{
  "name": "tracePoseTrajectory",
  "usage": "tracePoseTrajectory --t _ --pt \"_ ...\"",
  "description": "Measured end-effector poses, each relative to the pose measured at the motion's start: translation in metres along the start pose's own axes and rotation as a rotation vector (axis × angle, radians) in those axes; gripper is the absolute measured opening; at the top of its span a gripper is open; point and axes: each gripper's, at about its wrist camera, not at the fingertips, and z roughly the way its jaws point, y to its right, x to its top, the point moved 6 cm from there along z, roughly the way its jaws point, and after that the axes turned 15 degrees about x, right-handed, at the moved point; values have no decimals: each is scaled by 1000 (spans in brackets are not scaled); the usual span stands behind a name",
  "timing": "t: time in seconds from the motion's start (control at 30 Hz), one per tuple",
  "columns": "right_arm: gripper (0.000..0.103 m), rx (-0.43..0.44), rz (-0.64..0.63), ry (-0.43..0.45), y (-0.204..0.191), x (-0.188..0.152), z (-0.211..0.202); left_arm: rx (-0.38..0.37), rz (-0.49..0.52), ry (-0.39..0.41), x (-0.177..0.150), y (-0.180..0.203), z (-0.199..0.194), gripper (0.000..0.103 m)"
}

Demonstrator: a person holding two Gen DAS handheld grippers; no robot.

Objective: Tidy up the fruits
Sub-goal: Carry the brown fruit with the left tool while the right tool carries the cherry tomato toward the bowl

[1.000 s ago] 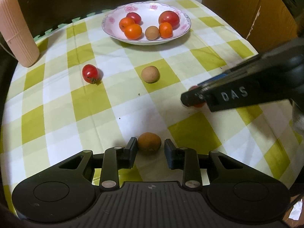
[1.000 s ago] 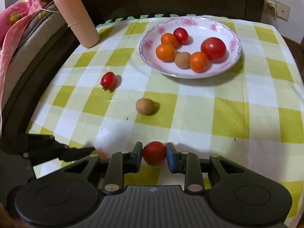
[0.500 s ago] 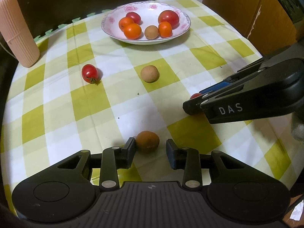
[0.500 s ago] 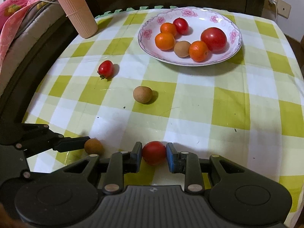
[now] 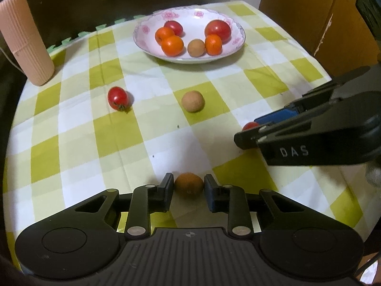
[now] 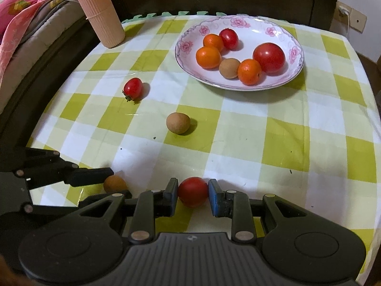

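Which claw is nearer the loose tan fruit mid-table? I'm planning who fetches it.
Roughly equal, perhaps the left. The left claw sits nearly straight behind the tan fruit; the right claw sits behind it, offset right.

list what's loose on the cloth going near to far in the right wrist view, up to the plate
red tomato between the jaws of the right gripper → brown fruit by the left gripper → tan round fruit → small red tomato → flowered plate
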Motion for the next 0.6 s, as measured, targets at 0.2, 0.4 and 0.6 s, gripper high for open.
tracePoseTrajectory --t 0.2,0.4,0.6 --pt "27 -18 -13 2 -1 2 -1 -3 -6 1 4 0 1 35" --pt "27 -19 -8 -8 0 0 2 -16 15 -23 -5 2 5 37" --pt "27 -17 -4 -19 1 -3 4 -16 34 -17 -8 5 3 41"
